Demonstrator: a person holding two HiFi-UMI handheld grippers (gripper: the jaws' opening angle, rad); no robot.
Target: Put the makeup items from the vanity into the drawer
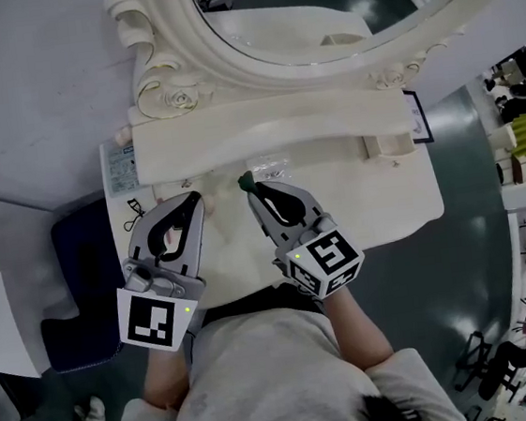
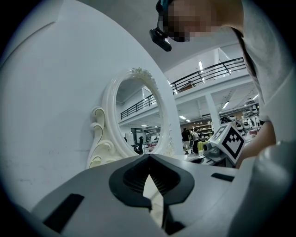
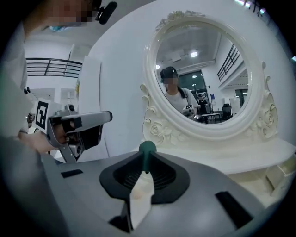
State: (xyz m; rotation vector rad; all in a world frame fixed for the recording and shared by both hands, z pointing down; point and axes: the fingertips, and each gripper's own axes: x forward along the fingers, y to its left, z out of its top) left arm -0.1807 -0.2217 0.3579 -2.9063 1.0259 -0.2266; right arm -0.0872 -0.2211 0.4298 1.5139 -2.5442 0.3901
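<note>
My right gripper point(image 1: 246, 187) is shut on a small dark green makeup item with a rounded head point(image 1: 243, 181), held above the cream vanity top point(image 1: 383, 191). In the right gripper view the green item point(image 3: 147, 152) sticks up from between the closed tips, in front of the oval mirror point(image 3: 203, 74). My left gripper point(image 1: 196, 203) hovers beside it to the left, jaws together with nothing in them. In the left gripper view the left gripper's tips point(image 2: 149, 158) meet, and the right gripper's marker cube point(image 2: 230, 141) shows at the right. No drawer is visible.
An eyelash curler point(image 1: 134, 213) and a printed packet point(image 1: 120, 166) lie at the vanity's left end. Small clear items point(image 1: 272, 167) sit near the raised shelf point(image 1: 263, 125). A dark blue stool point(image 1: 77, 273) stands left of the vanity. A framed card point(image 1: 417, 116) is at the right.
</note>
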